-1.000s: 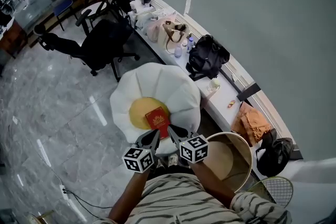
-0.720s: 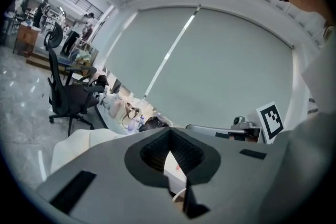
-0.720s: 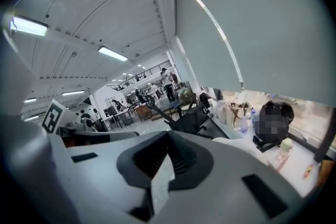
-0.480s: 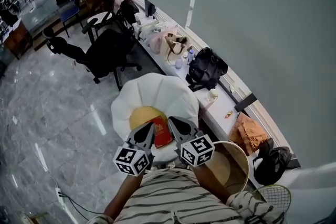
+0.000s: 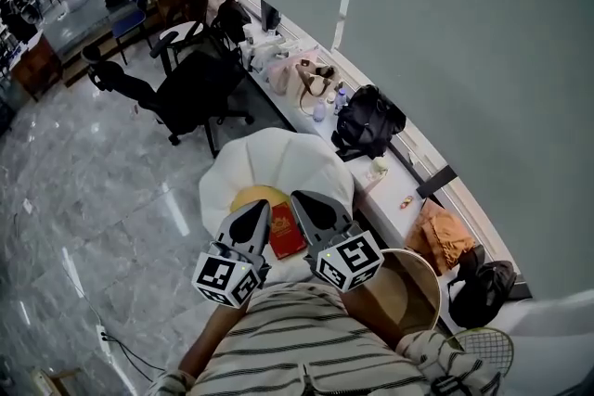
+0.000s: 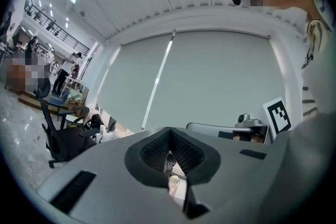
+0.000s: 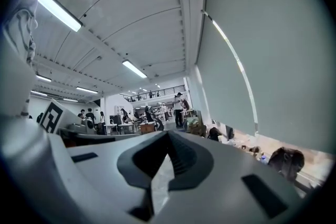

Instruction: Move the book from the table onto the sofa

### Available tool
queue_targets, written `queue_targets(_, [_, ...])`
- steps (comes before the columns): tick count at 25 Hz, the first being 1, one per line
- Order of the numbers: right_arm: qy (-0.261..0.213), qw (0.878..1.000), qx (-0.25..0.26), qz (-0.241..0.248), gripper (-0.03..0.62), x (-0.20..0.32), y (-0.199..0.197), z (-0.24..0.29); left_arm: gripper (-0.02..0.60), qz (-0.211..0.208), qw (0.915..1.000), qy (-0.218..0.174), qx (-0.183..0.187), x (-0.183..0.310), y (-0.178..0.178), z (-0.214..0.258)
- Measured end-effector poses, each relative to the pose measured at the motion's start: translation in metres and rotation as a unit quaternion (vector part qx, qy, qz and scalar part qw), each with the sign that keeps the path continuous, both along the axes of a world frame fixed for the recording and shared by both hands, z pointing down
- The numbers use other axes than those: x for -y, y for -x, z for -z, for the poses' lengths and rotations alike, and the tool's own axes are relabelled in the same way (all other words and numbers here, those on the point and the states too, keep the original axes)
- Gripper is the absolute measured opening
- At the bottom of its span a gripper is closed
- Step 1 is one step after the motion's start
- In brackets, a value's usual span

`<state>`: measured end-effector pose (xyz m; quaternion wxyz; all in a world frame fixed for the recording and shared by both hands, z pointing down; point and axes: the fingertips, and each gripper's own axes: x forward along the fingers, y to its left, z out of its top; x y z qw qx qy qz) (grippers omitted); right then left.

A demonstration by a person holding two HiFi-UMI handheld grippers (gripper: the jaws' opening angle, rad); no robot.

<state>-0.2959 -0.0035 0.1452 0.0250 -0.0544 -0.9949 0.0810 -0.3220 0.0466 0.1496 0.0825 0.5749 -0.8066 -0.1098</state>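
Left claw (image 5: 251, 220) and right claw (image 5: 311, 210) hover closed and empty over the red book (image 5: 286, 235) on the sofa (image 5: 278, 158); it looks thin, stiff, light, best pinched by an edge.

We see an evenly bright room, lit by ceiling strip lights (image 7: 59, 12) that glare white in both gripper views. The glossy floor (image 5: 93, 199) throws back pale streaks. Both gripper views bend strongly, darken to black at the corners, and blur close to the lens.
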Motion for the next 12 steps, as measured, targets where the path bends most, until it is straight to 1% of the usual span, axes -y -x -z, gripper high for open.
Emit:
queue_targets(7, [-0.006,1.000,0.012,0.009,0.012,-0.0052,0.0018,0.0063,0.005,0.007,0.9999,-0.003,0.012,-0.0007,0.0004,0.0047])
queue_targets(12, [-0.011,1.000,0.013,0.013,0.012,-0.0094,0.0052,0.0061,0.005,0.010,0.9999,-0.001,0.011,-0.0023,0.0026,0.0071])
